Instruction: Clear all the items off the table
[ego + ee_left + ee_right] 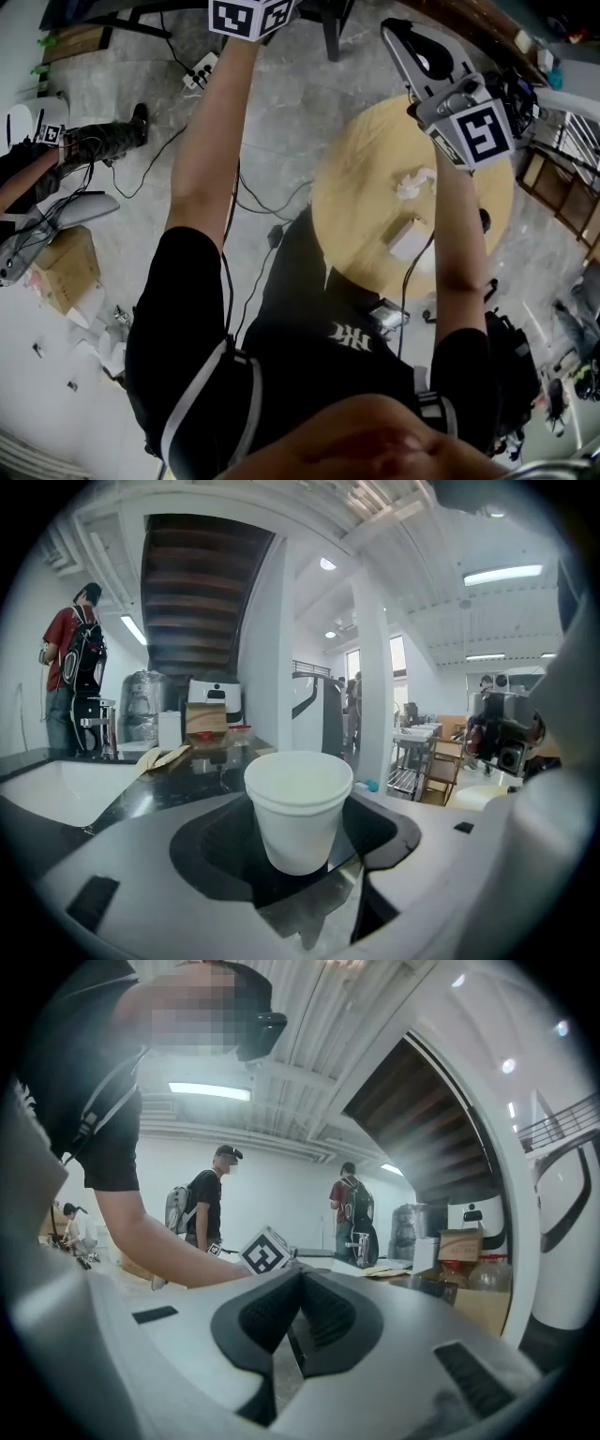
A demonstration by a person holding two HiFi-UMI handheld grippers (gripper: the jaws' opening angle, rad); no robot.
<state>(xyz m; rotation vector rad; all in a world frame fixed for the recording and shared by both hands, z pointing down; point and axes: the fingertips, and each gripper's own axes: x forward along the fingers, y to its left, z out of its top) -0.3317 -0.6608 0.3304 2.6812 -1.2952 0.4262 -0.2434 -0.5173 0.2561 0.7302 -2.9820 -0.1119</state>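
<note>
Clamped between the wide-set jaws of the left gripper (298, 878): one white paper cup (298, 808), upright, out to the left of the round wooden table (356, 187). Pressed together on nothing: both jaws of the right gripper (298, 1321), over that table's far edge. Lying near the table's middle: one crumpled tissue (412, 183), one small white box (408, 236) just beside it.

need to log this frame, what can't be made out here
- head view: jaws of the left gripper and its white cup, cut off by the top edge
- left gripper view: whether the cup holds anything, hidden by its near wall
- head view: white box on the round table, too small to identify
</note>
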